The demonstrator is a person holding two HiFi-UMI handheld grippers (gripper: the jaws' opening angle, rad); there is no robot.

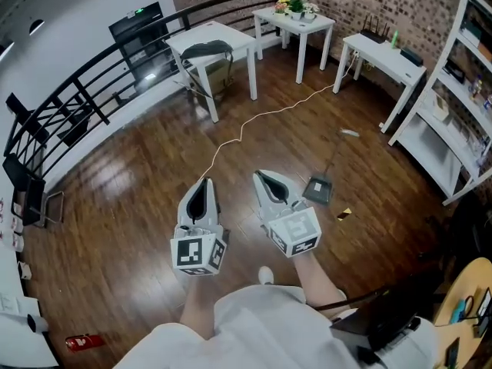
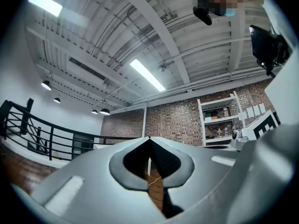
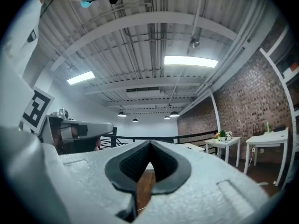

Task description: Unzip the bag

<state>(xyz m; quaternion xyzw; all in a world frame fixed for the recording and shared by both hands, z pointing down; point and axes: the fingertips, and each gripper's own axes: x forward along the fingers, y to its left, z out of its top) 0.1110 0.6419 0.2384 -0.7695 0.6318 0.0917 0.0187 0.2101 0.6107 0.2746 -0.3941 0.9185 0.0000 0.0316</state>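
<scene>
While no bag can be picked out for certain in any view, the wooden floor (image 1: pixel 131 198) fills most of the head view, with a black railing (image 1: pixel 92 91) along its left edge and a white shelf unit (image 1: pixel 461 91) at its right edge. A white table (image 1: pixel 223 37) stands toward the far edge, and a tan shape (image 1: pixel 217 74) beneath it, by a dark chair (image 1: pixel 206 51), may be the bag but is too small to tell. A white cable (image 1: pixel 261 116) crosses the floor's middle.

The left gripper (image 1: pixel 204 181) and right gripper (image 1: pixel 261 175) are side by side over the floor. Each gripper's own view shows its jaws pressed together with nothing between them.

The step in hand seems to be reaching the bag. It would go best by stepping clear of the cable and parting the jaws only at the zip, one gripper steadying the fabric while the other pinches the pull. The zip and the pull cannot be seen, and the near table corner at lower right is cut off.
</scene>
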